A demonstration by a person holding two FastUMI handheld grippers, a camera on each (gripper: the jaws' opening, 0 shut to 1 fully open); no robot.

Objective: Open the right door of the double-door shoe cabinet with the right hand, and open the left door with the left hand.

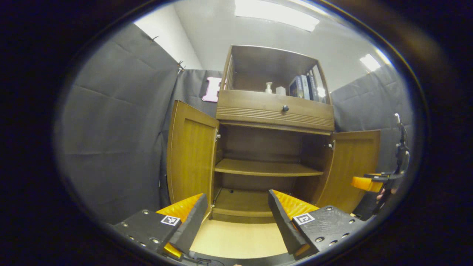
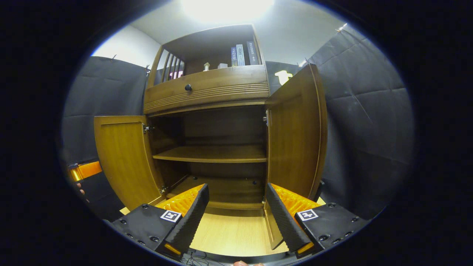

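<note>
The wooden shoe cabinet (image 1: 275,111) stands ahead with both lower doors swung wide. In the left gripper view the left door (image 1: 190,155) hangs open at left and the right door (image 1: 353,166) at right. My left gripper (image 1: 236,216) is open, a little in front of the cabinet's bottom shelf, holding nothing. In the right gripper view the right door (image 2: 295,136) stands open close by and the left door (image 2: 123,159) farther left. My right gripper (image 2: 236,212) is open and empty, its right finger just beside the right door's lower edge.
Inside, a bare middle shelf (image 1: 266,168) and bottom shelf (image 2: 221,188) show. Above sit a drawer with a dark knob (image 1: 285,108) and an open shelf with books (image 2: 242,54) and a small bottle (image 1: 268,87). Light wooden floor (image 1: 240,238) lies below. Black cloth walls both sides.
</note>
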